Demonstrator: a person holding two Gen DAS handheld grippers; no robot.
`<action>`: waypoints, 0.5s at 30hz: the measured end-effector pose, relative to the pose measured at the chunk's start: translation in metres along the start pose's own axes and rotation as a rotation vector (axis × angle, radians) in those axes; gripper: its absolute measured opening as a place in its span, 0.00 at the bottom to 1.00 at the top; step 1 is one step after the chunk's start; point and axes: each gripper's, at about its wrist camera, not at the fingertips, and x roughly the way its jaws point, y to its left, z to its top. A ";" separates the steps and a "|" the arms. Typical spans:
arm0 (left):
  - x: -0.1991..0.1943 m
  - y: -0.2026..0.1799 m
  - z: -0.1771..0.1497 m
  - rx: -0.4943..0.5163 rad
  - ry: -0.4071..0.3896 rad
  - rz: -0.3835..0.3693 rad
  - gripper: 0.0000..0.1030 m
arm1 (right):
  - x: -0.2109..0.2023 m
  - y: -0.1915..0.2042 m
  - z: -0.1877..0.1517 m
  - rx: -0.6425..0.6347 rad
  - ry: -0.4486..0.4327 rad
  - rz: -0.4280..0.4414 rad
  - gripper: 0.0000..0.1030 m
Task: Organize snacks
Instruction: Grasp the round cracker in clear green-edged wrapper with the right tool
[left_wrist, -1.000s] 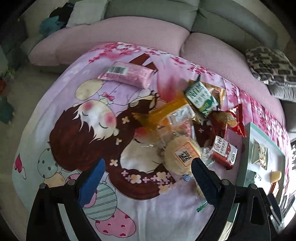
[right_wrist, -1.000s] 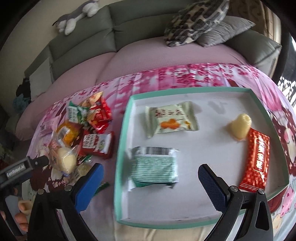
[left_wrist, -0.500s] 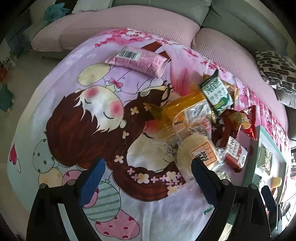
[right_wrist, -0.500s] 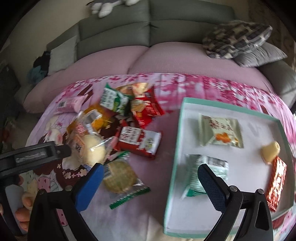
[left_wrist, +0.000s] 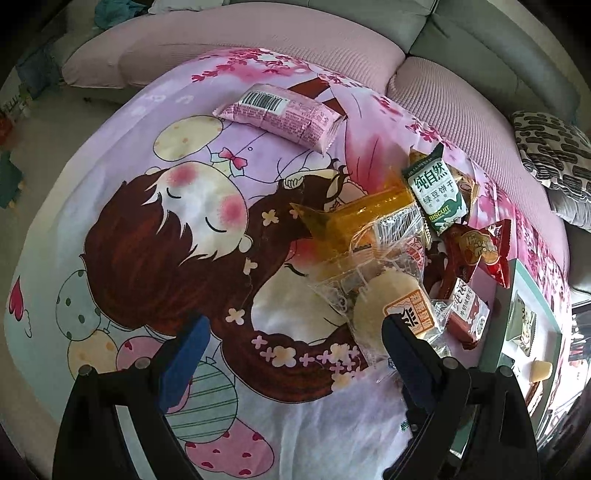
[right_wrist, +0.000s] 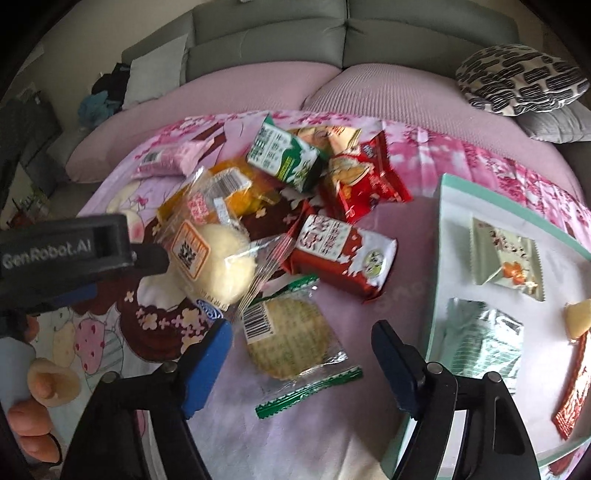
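A round green-wrapped rice cracker (right_wrist: 291, 338) lies on the cartoon-print blanket (left_wrist: 155, 229) between the spread fingers of the right claw (right_wrist: 301, 365), nothing gripped. Left of it sits the snack pile (right_wrist: 295, 192), right the teal tray (right_wrist: 439, 229). The left claw (left_wrist: 293, 354) gapes empty beside a pale bun packet (left_wrist: 391, 306).

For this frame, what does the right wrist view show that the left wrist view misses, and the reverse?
Only the right wrist view shows the round pale-green cracker in clear wrap, framed by the open right gripper, and the silver-green packet in the tray. Only the left wrist view shows the cartoon girl's face printed on the cloth. Both show the pink barcode packet, the green biscuit packet and the teal-rimmed tray.
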 end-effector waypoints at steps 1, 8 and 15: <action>0.001 0.000 0.000 -0.002 0.001 0.000 0.91 | 0.002 0.001 -0.001 -0.004 0.009 0.004 0.78; 0.001 0.000 0.001 0.003 0.005 -0.005 0.91 | 0.012 0.001 -0.001 0.005 0.035 0.006 0.72; 0.001 -0.003 0.001 0.013 0.004 -0.013 0.91 | 0.009 -0.013 -0.001 0.064 0.027 0.000 0.60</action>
